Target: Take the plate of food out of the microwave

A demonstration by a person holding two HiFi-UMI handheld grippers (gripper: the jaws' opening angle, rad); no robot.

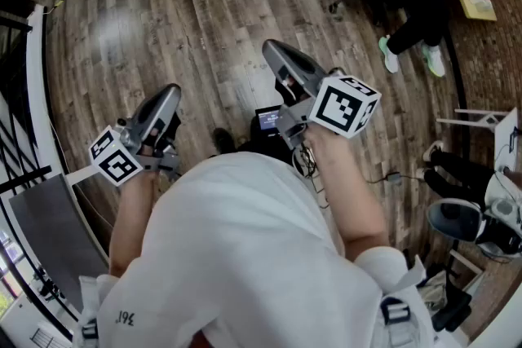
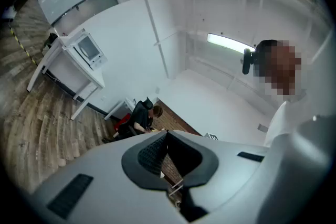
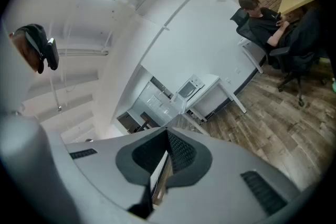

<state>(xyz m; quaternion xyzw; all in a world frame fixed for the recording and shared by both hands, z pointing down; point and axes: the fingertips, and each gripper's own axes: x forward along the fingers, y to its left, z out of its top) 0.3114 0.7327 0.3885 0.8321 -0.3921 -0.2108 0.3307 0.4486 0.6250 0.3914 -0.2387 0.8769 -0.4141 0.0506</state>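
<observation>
task not begun; left gripper [image 1: 163,103] & right gripper [image 1: 279,59] pressed together, empty; microwave [image 2: 87,50] sits upper left in left gripper view, well apart; plate unseen, prob inside; next: walk over, open its door

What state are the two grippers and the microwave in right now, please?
Left gripper: shut, nothing between its jaws.
Right gripper: shut, nothing between its jaws.
Microwave: standing on the white table across the room, door apparently closed.
</observation>
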